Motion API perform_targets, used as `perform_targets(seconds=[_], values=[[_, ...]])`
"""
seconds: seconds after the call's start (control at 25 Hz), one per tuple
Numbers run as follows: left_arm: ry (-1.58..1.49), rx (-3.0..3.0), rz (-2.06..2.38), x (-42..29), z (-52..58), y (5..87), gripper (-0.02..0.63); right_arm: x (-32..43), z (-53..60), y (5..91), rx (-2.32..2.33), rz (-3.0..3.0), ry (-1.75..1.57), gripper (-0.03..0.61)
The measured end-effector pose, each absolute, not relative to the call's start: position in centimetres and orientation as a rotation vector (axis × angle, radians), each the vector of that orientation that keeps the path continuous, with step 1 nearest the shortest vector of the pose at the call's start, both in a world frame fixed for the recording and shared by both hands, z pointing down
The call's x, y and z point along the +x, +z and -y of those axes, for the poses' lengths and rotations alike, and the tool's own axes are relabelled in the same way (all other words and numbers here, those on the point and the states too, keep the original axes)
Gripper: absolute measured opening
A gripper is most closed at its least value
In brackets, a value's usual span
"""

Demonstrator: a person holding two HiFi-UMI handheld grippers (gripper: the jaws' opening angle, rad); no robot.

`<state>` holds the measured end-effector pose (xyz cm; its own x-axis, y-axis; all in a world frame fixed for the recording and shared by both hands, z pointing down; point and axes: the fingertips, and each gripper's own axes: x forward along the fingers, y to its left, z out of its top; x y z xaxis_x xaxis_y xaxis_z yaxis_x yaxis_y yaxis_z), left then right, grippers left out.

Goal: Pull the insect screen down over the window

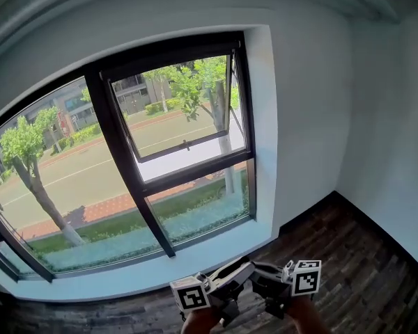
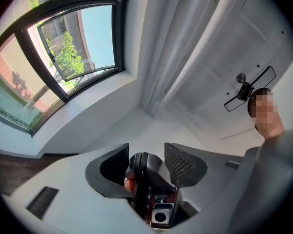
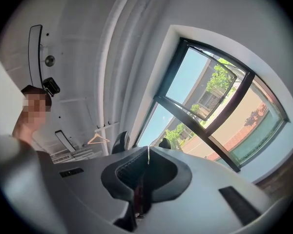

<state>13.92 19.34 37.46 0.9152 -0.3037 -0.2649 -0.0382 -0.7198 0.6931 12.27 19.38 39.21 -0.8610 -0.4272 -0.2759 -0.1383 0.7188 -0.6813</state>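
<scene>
Window (image 1: 174,152) ajar | left tool (image 2: 146,149) spread around right tool (image 3: 147,149) | right tool pressed together

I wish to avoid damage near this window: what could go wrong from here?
The grey right gripper's shut jaws sit between the grey left gripper's jaws; they may snag when separating. The black-framed glass sash stands tilted open, so a reaching gripper could hit it.
</scene>
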Motion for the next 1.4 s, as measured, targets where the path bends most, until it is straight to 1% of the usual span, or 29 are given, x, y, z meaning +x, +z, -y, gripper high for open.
perform_targets(seconds=[0.28,0.48,0.76,0.92,1.2,1.4], values=[[-0.487,2.339,0.250,14.5,-14.0,38.1,0.241,12.7,-14.0,40.0,-0.447,-2.529,-0.979,0.009],[-0.514,2.351,0.220,13.9,-7.8,38.0,0.241,12.0,-7.6,40.1,-0.486,-2.560,-0.965,0.009],[-0.565,2.374,0.183,10.2,2.0,35.7,0.241,8.0,2.1,37.2,-0.505,-2.610,-0.884,0.009],[-0.575,2.375,0.198,7.7,6.3,35.5,0.241,5.7,6.4,37.7,-0.501,-2.590,-0.947,0.009],[-0.603,2.325,0.189,5.0,11.0,36.7,0.241,2.9,11.0,38.3,-0.532,-2.633,-0.927,0.009],[-0.612,2.321,0.227,3.5,13.6,36.9,0.241,1.6,13.5,39.2,-0.489,-2.600,-0.983,0.009]])
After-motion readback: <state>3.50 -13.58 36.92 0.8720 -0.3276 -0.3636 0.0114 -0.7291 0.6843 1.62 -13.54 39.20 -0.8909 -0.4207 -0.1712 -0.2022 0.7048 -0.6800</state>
